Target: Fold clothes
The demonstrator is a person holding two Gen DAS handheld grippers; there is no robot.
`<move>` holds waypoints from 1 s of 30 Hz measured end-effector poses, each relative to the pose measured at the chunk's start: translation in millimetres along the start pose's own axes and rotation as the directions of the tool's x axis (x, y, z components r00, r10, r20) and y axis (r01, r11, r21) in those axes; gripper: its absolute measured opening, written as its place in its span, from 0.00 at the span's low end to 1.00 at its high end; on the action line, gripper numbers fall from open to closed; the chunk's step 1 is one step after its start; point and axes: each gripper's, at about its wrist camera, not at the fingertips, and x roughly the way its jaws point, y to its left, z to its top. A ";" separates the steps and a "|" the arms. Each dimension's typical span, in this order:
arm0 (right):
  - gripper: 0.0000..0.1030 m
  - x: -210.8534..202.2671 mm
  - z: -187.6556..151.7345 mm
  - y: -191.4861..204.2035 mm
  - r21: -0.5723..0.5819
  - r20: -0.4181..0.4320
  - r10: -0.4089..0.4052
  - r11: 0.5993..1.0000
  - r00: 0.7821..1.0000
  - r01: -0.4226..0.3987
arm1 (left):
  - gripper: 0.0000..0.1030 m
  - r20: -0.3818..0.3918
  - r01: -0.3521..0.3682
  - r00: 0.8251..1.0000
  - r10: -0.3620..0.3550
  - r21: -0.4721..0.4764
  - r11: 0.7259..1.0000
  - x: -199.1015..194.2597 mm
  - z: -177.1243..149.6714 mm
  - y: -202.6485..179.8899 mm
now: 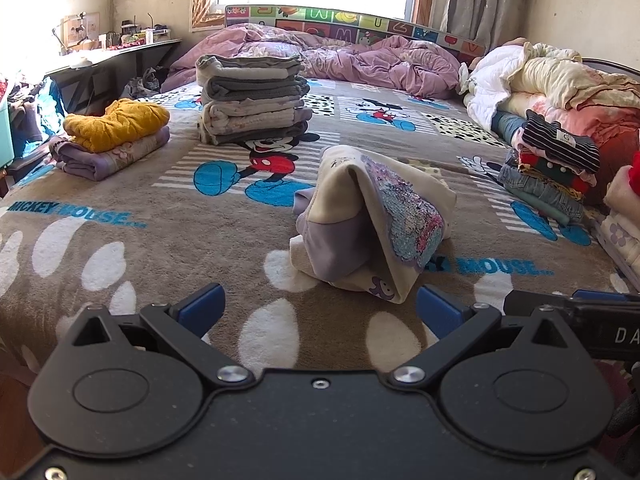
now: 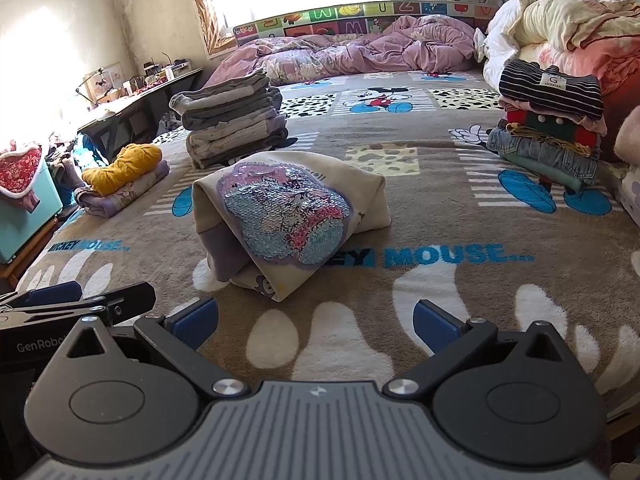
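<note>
A cream and lilac sweatshirt (image 1: 372, 224) (image 2: 288, 216) with a sequin patch lies loosely folded in a bundle on the brown Mickey Mouse blanket (image 1: 160, 232) (image 2: 440, 288). My left gripper (image 1: 320, 310) hovers open just in front of it, blue pads wide apart, nothing between them. In the right wrist view my right gripper (image 2: 316, 320) is also open and holds nothing, a short way before the bundle. The right gripper's body shows at the left view's right edge, and the left gripper's body at the right view's left edge.
A tall stack of folded grey and cream clothes (image 1: 252, 100) (image 2: 232, 124) stands behind. A mustard sweater on a lilac fold (image 1: 112, 136) (image 2: 124, 176) lies left. A striped-topped pile (image 1: 556, 160) (image 2: 548, 120) and heaped quilts (image 1: 560, 76) sit right. A purple duvet (image 1: 360, 60) lies at the headboard.
</note>
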 end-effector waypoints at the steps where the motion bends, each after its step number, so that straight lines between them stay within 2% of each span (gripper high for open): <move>1: 1.00 3.2 0.5 -4.0 0.018 -0.004 0.023 1.000 1.000 -0.022 | 1.00 -0.015 0.028 1.000 -0.028 -0.012 1.000 3.8 0.9 2.8; 3: 1.00 12.8 3.4 -15.2 0.069 -0.005 0.071 0.995 0.997 -0.070 | 1.00 -0.036 0.063 0.997 -0.065 -0.041 0.997 12.2 3.6 8.6; 7: 1.00 32.6 11.9 -34.4 0.126 0.024 0.115 0.985 0.993 -0.117 | 1.00 -0.019 0.121 0.992 -0.124 -0.117 0.986 25.8 11.4 19.4; 11: 1.00 60.4 19.9 -57.3 0.183 0.066 0.161 0.968 0.985 -0.171 | 1.00 0.018 0.213 0.976 -0.215 -0.244 0.946 45.4 14.9 33.6; 14: 1.00 86.9 17.6 -73.7 0.209 0.098 0.183 0.957 0.978 -0.200 | 1.00 -0.032 0.239 0.965 -0.262 -0.313 0.919 64.2 18.1 40.2; 17: 1.00 106.5 3.6 -96.3 0.284 0.137 0.234 0.922 0.962 -0.265 | 1.00 -0.075 0.234 0.957 -0.282 -0.380 0.895 80.7 20.9 46.5; 23: 1.00 135.0 -0.4 -123.0 0.383 0.084 0.320 0.864 0.944 -0.327 | 0.99 -0.077 0.235 0.949 -0.305 -0.469 0.851 107.4 34.2 45.5; 26: 1.00 145.8 -0.2 -132.0 0.428 0.074 0.339 0.839 0.938 -0.337 | 1.00 -0.082 0.224 0.953 -0.293 -0.463 0.858 122.5 43.3 35.8; 30: 1.00 155.1 -3.3 -140.9 0.484 0.069 0.352 0.806 0.933 -0.340 | 1.00 -0.112 0.167 0.965 -0.236 -0.428 0.888 157.4 56.2 25.3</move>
